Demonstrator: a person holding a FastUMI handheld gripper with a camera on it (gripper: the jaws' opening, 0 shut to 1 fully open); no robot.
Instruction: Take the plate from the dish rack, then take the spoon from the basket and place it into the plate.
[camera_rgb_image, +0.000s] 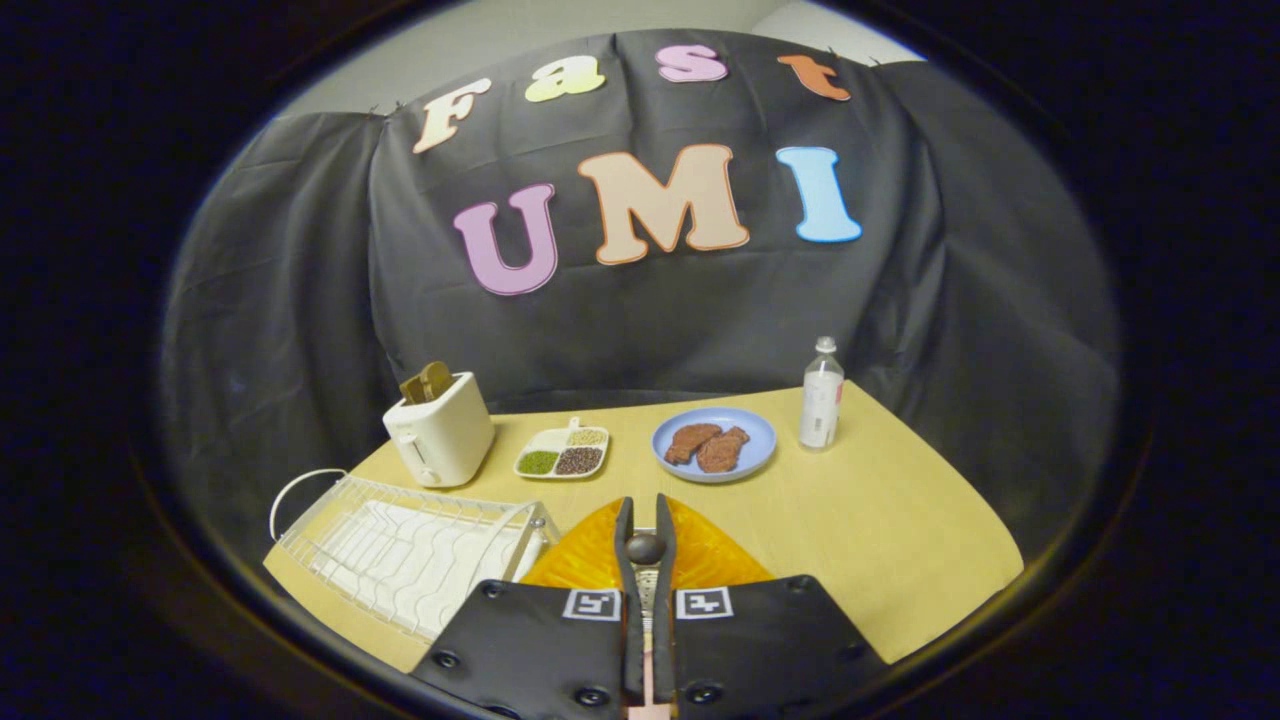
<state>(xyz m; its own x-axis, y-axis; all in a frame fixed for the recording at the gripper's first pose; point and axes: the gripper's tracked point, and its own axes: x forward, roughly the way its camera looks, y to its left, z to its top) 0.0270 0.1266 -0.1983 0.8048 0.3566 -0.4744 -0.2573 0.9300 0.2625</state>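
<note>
The gripper (645, 520) sits at bottom centre of the frame, fingers nearly together and clamped on the spoon (645, 549). Its dark rounded end pokes up between the fingertips and a pale handle bit runs down toward the bottom edge. Right under and just ahead of the fingers is the orange plate (590, 560), already off the dish rack (400, 550), which lies on the table (880, 520) at lower left, wire frame looking bare.

So my read: plate step done, spoon lifted, what's left is the put-down. To do it well, I'd say keep the spoon over the plate's middle, not its rim, lower till it's close to the surface, then let go gently so it doesn't bounce or slide off the ribbed orange surface. Orange shows both sides of the fingers, so alignment looks ok. How high the spoon hangs above the plate, can't tell from this angle.

Rest of the table, w/ nothing in the way: toaster (440, 430) at centre left, small divided tray (562, 453) of grains beside it, blue plate (714, 444) w/ brown food at centre, water bottle (822, 395) to its right. All well beyond the fingers.
</note>
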